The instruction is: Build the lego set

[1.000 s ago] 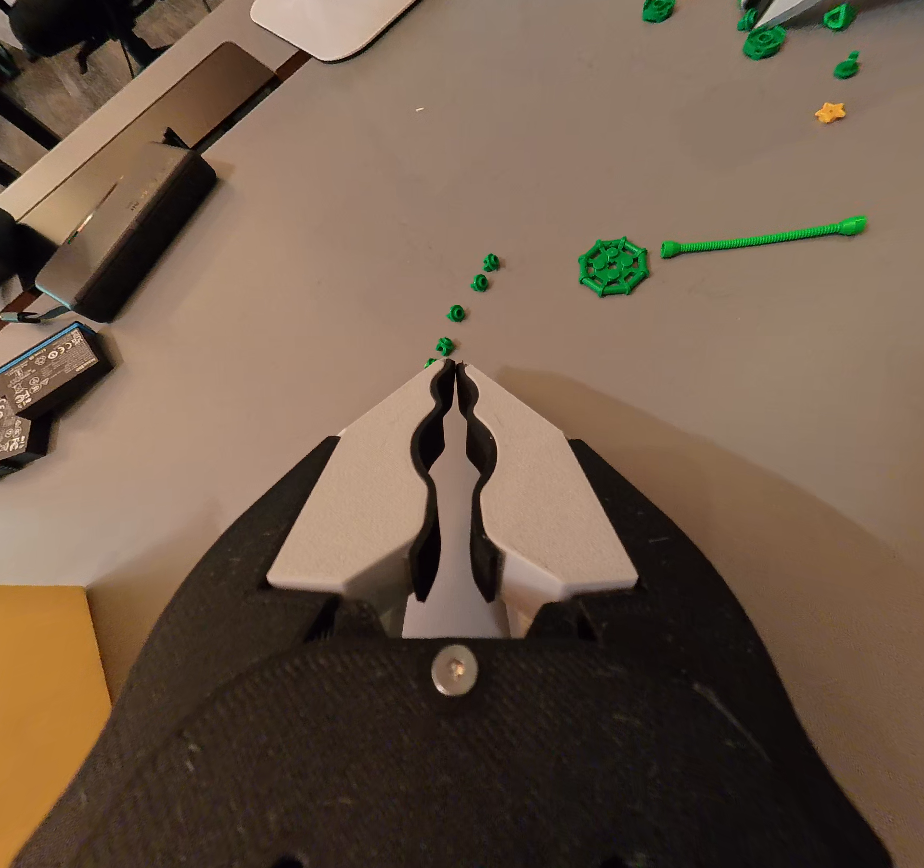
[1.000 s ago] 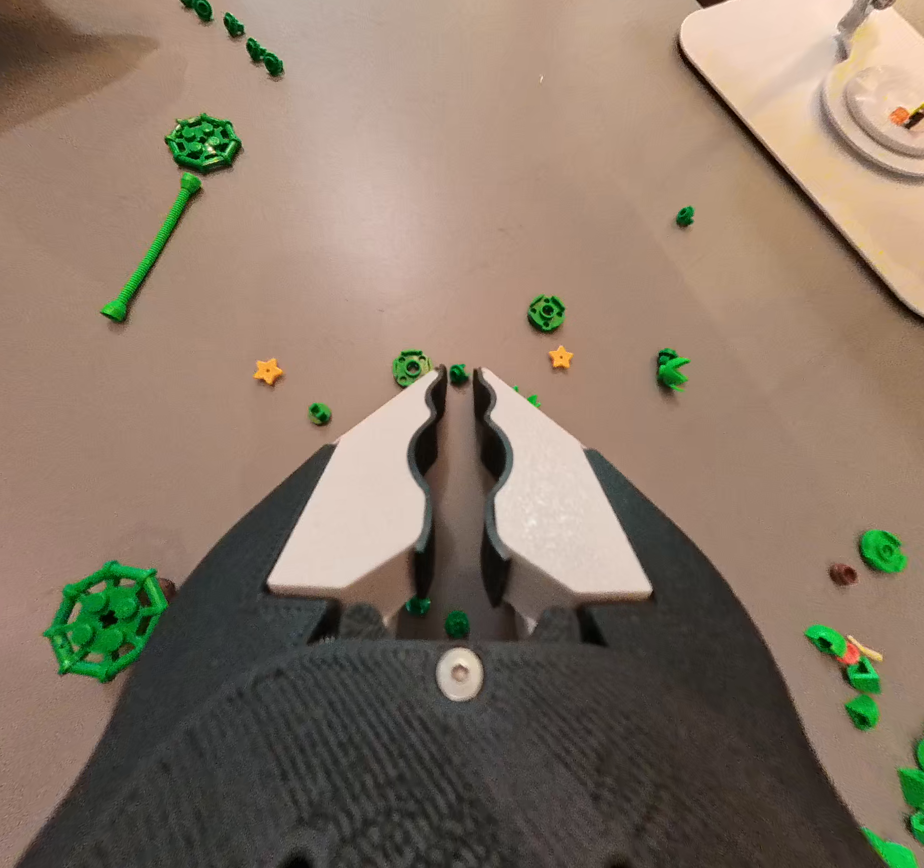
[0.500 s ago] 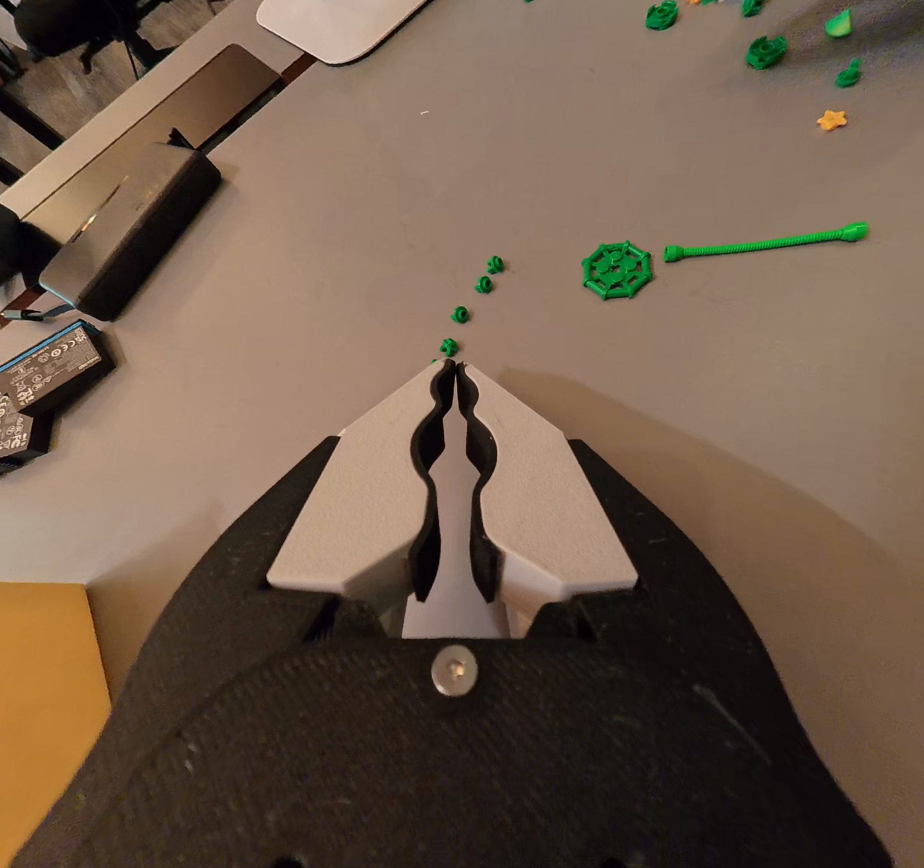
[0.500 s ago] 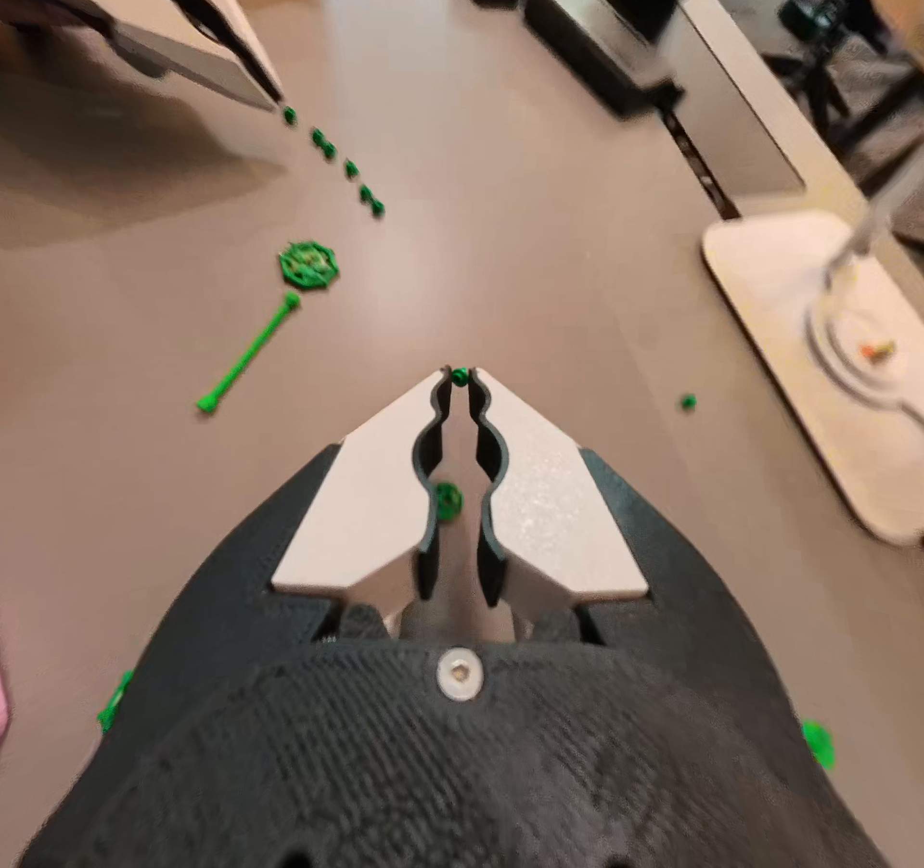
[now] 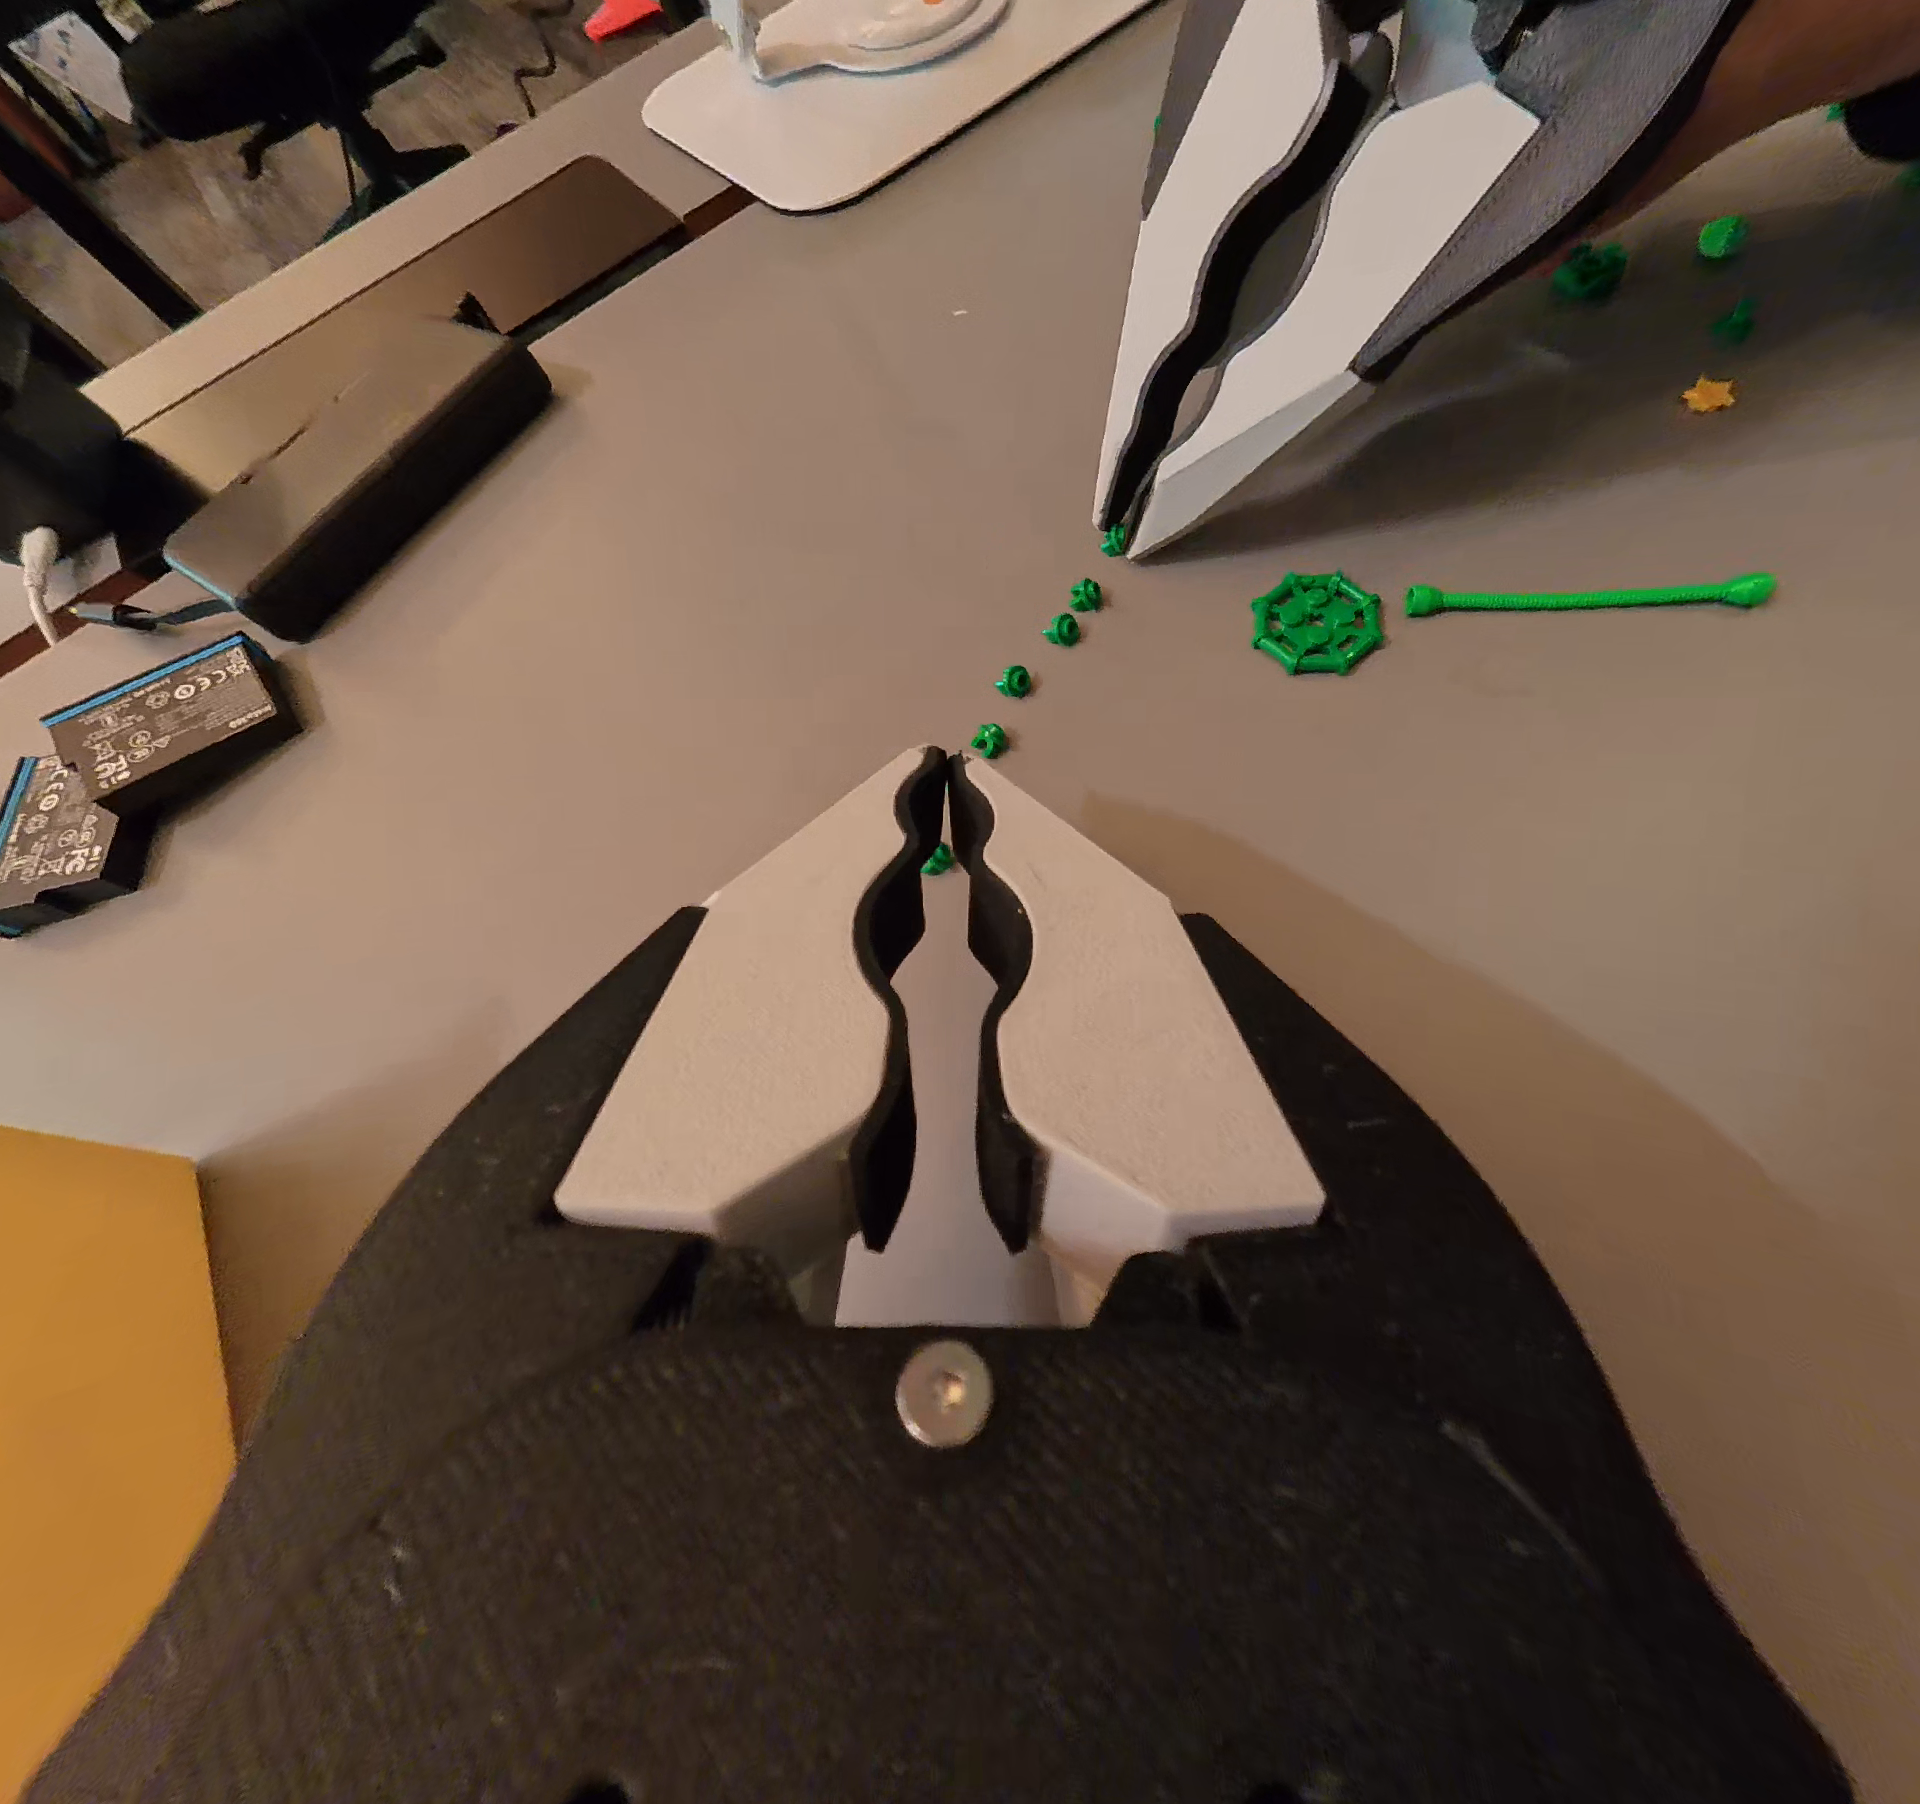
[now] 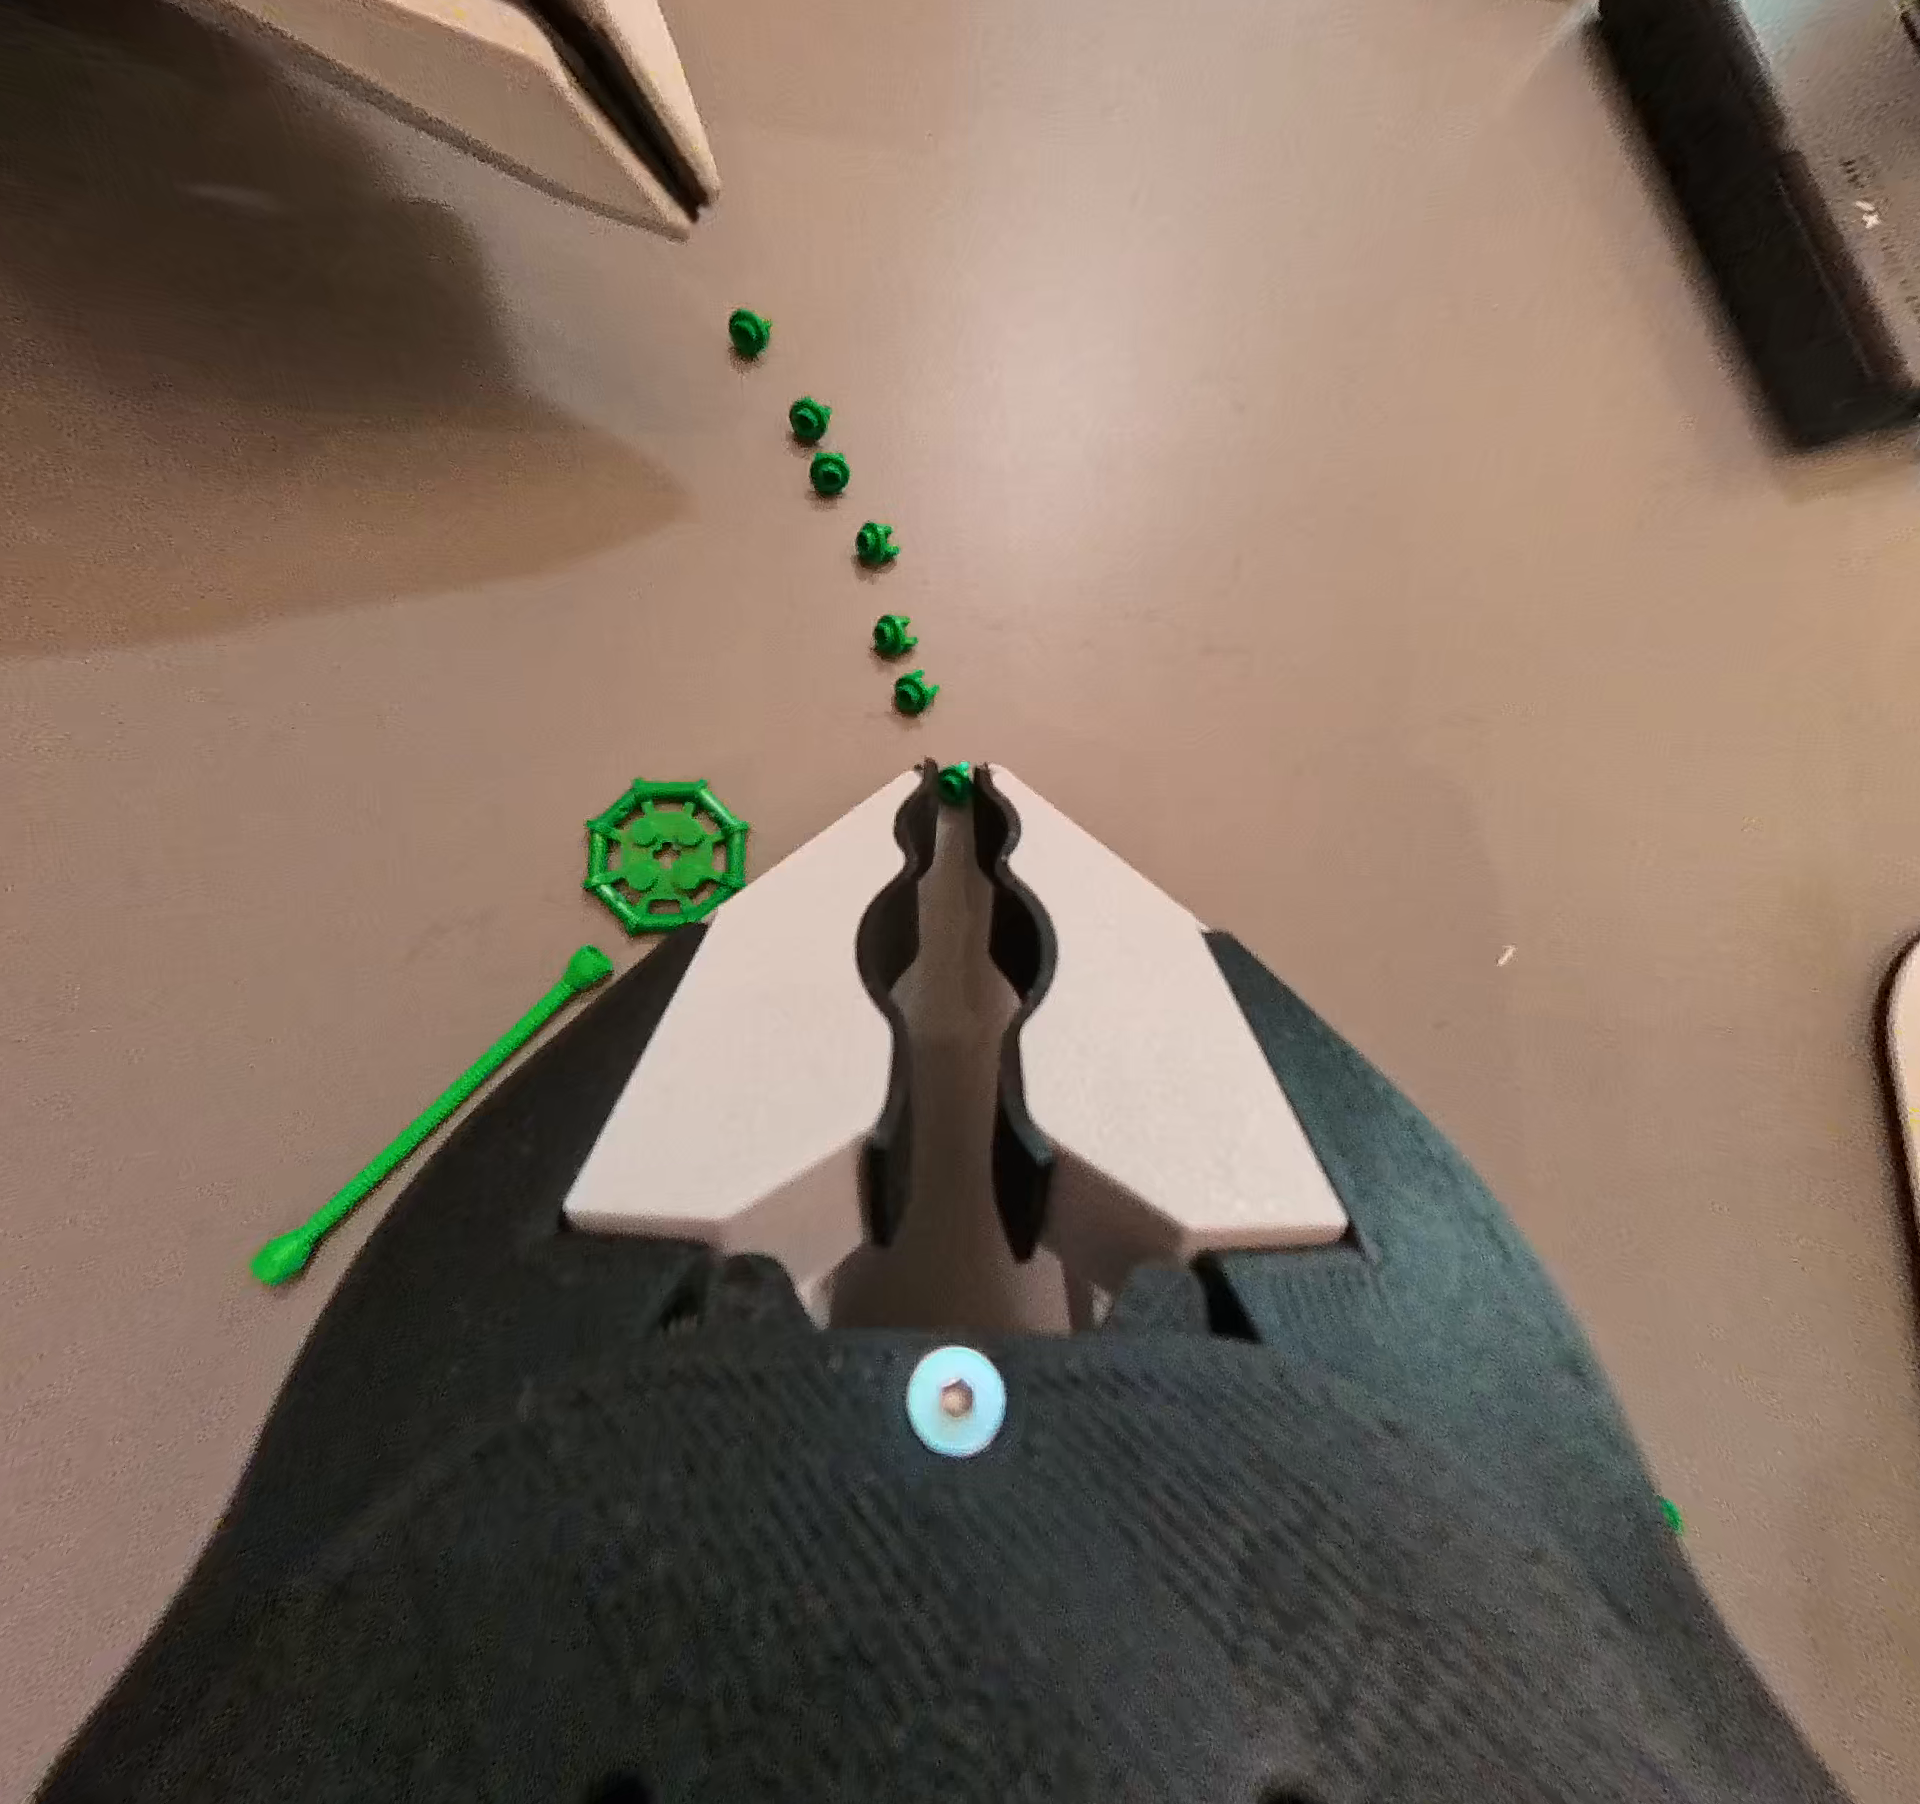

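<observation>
My right gripper is shut on a small green stud piece at its tips, held at the near end of a row of several small green pieces on the grey table. It also shows in the left wrist view, tips down at the far end of that row. My left gripper is shut and empty, hovering over the row's other end; one green piece shows beneath its fingers. A green web wheel and a green flexible rod lie left of my right gripper.
A white lamp base stands at the back. A black box and battery packs lie at the left. Loose green pieces and a yellow star lie at the right. A yellow sheet sits near left. The green web wheel is about 5 centimetres from my right fingertips. It is also in sight in the left wrist view.
My right gripper closed on a small green piece, lifted it from the loose pile and carried it across to the end of the row. My left gripper stayed nearly still.
</observation>
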Available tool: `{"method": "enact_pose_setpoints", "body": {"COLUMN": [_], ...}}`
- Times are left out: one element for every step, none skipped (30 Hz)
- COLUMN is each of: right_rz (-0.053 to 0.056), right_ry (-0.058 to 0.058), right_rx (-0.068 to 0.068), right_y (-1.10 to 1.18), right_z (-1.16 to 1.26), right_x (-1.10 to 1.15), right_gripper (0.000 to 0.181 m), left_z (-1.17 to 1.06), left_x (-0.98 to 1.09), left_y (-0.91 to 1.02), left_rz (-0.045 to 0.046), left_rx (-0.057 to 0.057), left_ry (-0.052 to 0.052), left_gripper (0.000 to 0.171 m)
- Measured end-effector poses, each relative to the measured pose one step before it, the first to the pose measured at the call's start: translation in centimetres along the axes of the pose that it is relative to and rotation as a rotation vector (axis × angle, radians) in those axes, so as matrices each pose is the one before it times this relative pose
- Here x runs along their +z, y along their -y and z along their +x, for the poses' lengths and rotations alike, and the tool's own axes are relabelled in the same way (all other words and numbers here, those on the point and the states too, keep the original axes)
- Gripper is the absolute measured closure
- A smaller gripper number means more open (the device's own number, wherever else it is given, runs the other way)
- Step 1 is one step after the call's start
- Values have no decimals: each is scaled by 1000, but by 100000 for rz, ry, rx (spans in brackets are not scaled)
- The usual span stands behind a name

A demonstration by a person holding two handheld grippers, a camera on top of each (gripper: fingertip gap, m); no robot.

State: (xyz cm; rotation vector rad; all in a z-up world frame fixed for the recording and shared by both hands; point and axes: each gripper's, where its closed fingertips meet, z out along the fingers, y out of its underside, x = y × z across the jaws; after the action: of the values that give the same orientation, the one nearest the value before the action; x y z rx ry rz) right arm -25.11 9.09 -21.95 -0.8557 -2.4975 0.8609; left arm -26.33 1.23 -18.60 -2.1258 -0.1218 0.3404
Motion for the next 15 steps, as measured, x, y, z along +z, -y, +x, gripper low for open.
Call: {"method": "enact_pose_setpoints", "body": {"right_rz": [-277,-20,6,59,421,871,1036,1141,1180,1093,1151,1462,1817,1935,1972], "right_ry": [157,313,274,169,112,50,-290,-646,-956,-1102,-1220,-1456,-1596,-1825,-1968], "right_rx": [203,96,217,258,264,347,353,285,300,393,499,623,717,996,1396], "right_y": [-40,-4,2,24,75,145,166,157,118,68,4,-23,-72,-139,-203], "right_z": [56,7,-2,5,-12,-31,6,20,49,33,4,-18,-44,-2,24], "right_x": [-17,-6,-17,-41,-99,-200,-288,-394,-482,-594,-691,-792,-872,-935,-979], "right_gripper": [176,176,176,174,172,170,170,170,170,170,169,169,169,169,169], "left_z": [-136,-120,-106,-101,-91,-81,-83,-56,-46,-41,-30,-18,-18,4,12], "left_x": [-35,-50,-42,-46,-45,-39,-28,-11,0,1,-1,5,4,4,14], "left_y": [32,32,11,19,2,5,-13,-27,-38,-30,-40,-34,-16,-28,-12], "left_rz": [327,385,346,289,319,252,108,51,-43,-116,-126,-120,-52,-78,-100], "left_rx": [-1052,-955,-922,-853,-681,-600,-540,-427,-294,-175,-88,-29,-8,-24,-7], "left_ry": [335,202,106,105,22,85,111,58,34,103,127,94,74,5,-31], "left_gripper": [171,171,171,171,171,171,171,171,171,171,171,171,171,171,171]}}
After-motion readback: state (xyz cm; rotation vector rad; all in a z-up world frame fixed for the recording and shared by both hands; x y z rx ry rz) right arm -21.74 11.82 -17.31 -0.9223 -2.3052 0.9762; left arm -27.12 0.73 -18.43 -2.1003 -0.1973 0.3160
